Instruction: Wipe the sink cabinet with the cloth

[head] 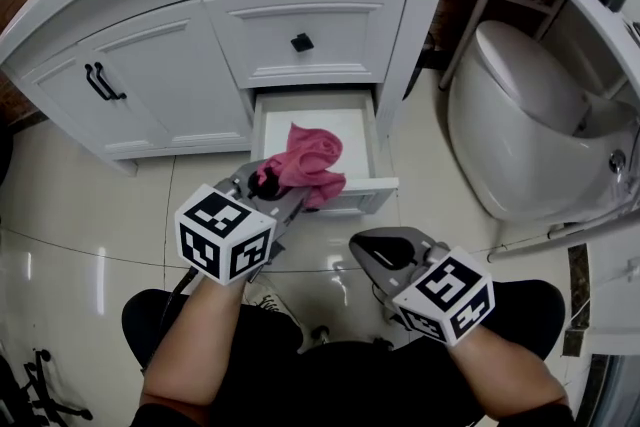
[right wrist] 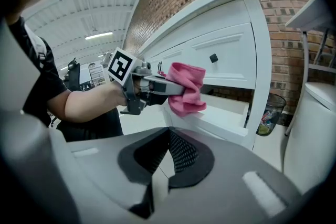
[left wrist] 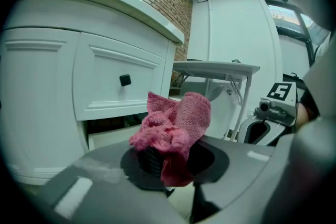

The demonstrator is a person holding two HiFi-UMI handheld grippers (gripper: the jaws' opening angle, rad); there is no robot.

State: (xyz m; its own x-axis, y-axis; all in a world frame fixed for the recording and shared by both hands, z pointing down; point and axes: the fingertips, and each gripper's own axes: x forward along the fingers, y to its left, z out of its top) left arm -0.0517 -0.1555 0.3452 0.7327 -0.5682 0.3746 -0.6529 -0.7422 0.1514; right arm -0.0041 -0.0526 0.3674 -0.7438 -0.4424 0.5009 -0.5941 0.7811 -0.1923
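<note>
The white sink cabinet (head: 160,85) fills the top of the head view, and its bottom drawer (head: 365,197) is pulled open. My left gripper (head: 275,183) is shut on a crumpled pink cloth (head: 312,160), which hangs over the drawer's front left corner. The left gripper view shows the cloth (left wrist: 176,123) bunched between the jaws, just before the cabinet front. My right gripper (head: 370,250) hovers lower, in front of the drawer, jaws closed together with nothing between them. From the right gripper view, the cloth (right wrist: 186,89) and left gripper (right wrist: 157,86) are seen above the drawer edge.
A white toilet (head: 520,115) stands right of the cabinet. A small bin (right wrist: 270,110) sits between them by the brick wall. The closed upper drawer (head: 300,42) has a black knob, and the cabinet doors (head: 100,80) have black handles. The person's shoe (head: 265,300) rests on the glossy tile floor.
</note>
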